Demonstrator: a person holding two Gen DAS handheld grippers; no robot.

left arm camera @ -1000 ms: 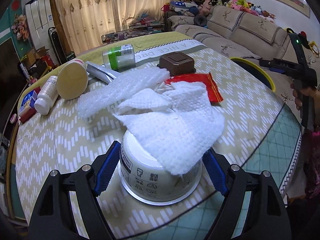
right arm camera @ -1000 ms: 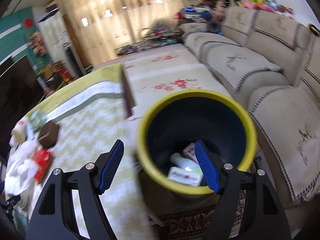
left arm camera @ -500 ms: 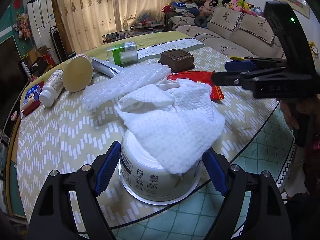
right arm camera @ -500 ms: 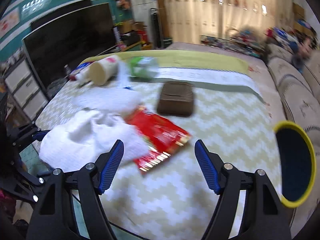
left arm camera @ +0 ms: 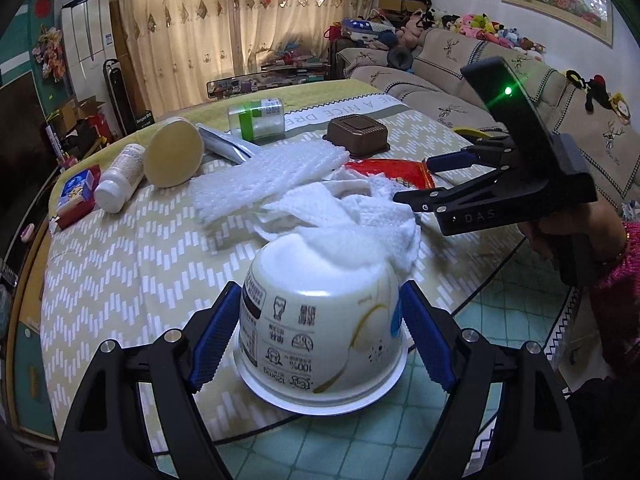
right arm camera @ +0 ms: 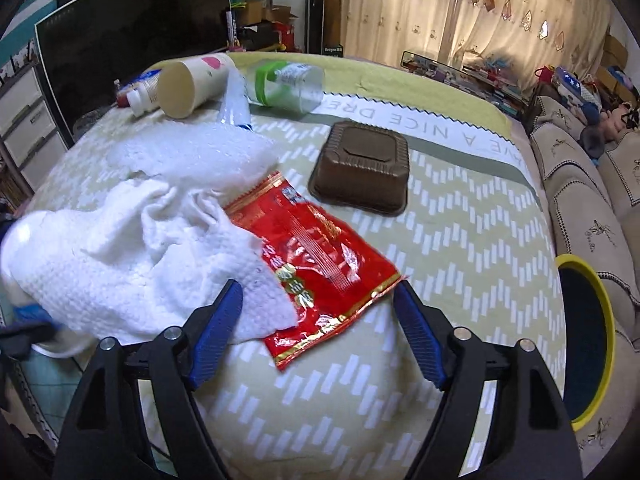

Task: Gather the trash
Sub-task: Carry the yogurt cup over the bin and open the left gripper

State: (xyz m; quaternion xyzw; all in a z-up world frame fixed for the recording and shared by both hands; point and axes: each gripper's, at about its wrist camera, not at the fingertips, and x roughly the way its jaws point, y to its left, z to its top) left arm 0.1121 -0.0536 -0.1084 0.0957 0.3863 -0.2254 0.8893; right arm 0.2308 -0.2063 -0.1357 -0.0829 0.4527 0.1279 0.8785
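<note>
My left gripper (left arm camera: 320, 288) is shut on an upturned white paper bowl (left arm camera: 316, 344) held over the table's near edge. A white paper towel (left arm camera: 340, 216) hangs off the bowl's far side. In the right wrist view my right gripper (right arm camera: 318, 286) hovers over the near corner of a red snack packet (right arm camera: 312, 248). Its jaws are opening and the pads do not touch the packet. The towel (right arm camera: 132, 260) overlaps the packet's left side. The right gripper (left arm camera: 414, 181) also shows in the left wrist view, held by a hand in a pink sleeve.
A brown plastic tray (right arm camera: 362, 168) lies upside down beyond the packet, with bubble wrap (left arm camera: 272, 172) to its left. A white bottle (left arm camera: 120, 178), a tipped paper cup (left arm camera: 172, 152), a tube (left arm camera: 224, 146) and a clear jar (left arm camera: 260, 120) lie at the back. A yellow-rimmed bin (right arm camera: 600, 308) stands beside the sofa (left arm camera: 440, 80).
The right gripper swung from above the bin to over the table and came down near the red packet. The left gripper drew the bowl toward the table's near edge, and the towel slid partly off it.
</note>
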